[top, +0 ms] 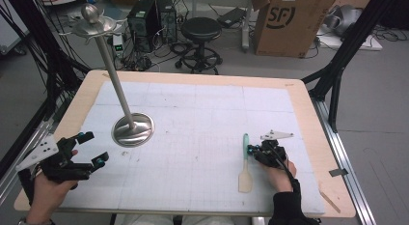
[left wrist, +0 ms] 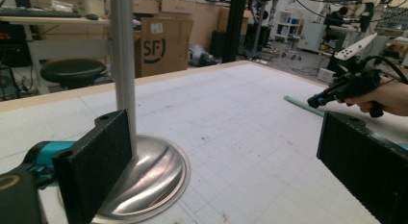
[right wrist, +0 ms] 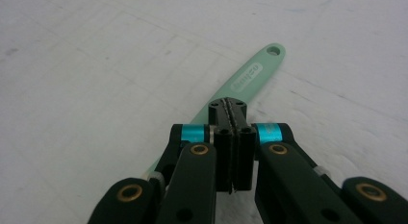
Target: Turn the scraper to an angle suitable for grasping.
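Note:
A mint-green spatula with a cream blade lies flat on the white gridded mat, right of centre. My right gripper is shut, its tips over the spatula handle; the jaws are pressed together with nothing seen between them. A tall metal stand with a round base and a dish on top rises at the left. My left gripper stands open near the front left, pointing past the stand's base with nothing between its jaws. Across the table it sees the right gripper.
The wooden table carries the mat. A thin wooden stick lies at its front right edge. Beyond the table stand a black stool, a cardboard box and computer towers.

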### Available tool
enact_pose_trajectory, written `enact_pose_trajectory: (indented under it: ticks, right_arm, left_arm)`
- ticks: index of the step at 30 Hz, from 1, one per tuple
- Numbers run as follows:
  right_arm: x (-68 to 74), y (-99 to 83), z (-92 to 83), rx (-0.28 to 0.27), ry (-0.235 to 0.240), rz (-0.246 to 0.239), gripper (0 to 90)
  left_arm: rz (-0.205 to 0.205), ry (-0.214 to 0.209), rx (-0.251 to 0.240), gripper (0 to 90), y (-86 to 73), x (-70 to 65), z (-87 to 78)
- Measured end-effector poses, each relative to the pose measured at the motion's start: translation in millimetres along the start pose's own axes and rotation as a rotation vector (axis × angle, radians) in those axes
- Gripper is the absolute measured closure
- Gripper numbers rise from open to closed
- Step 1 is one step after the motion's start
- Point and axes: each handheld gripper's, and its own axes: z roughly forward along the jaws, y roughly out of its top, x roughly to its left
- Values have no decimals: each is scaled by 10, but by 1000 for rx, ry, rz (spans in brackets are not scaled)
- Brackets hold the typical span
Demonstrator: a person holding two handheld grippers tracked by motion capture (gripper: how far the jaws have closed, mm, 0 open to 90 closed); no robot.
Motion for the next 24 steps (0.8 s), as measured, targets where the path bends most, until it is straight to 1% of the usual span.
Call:
enact_pose_trajectory:
  ticks: [1, 3, 7, 11, 13, 14, 15, 17, 19, 21, 23, 24]
  right_arm:
    - [33, 30, 36, 3, 11, -21, 900]
    - [72, 60, 69, 11, 19, -35, 900]
    - [151, 119, 132, 25, 47, -58, 900]
    - [238, 170, 205, 30, 80, -99, 900]
    - [279, 188, 228, 35, 94, -111, 900]
    - [291, 192, 238, 35, 98, -112, 900]
    - [313, 201, 251, 39, 107, -104, 900]
    - [358, 219, 270, 44, 116, -110, 900]
    - [402, 233, 297, 46, 136, -122, 900]
    - [449, 248, 315, 50, 142, -141, 900]
    - [469, 253, 321, 53, 147, -145, 900]
    - [504, 262, 336, 54, 157, -158, 900]
  left_arm:
    - [-1, 5, -1, 60, -1, 6, -16]
    - [-6, 14, 1, 60, -12, 13, -38]
    - [-4, 21, 11, 60, -34, 13, -71]
    - [-4, 33, 11, 60, -40, 9, -113]
    - [-5, 36, 10, 60, -41, 12, -124]
    - [-5, 37, 11, 60, -42, 13, -127]
    - [-5, 38, 13, 60, -43, 13, -128]
    - [-5, 37, 14, 60, -45, 12, -126]
    - [-5, 37, 16, 60, -47, 8, -121]
    - [-3, 36, 19, 60, -51, 5, -116]
    - [-3, 35, 21, 60, -54, 5, -114]
    - [-3, 35, 22, 60, -55, 6, -113]
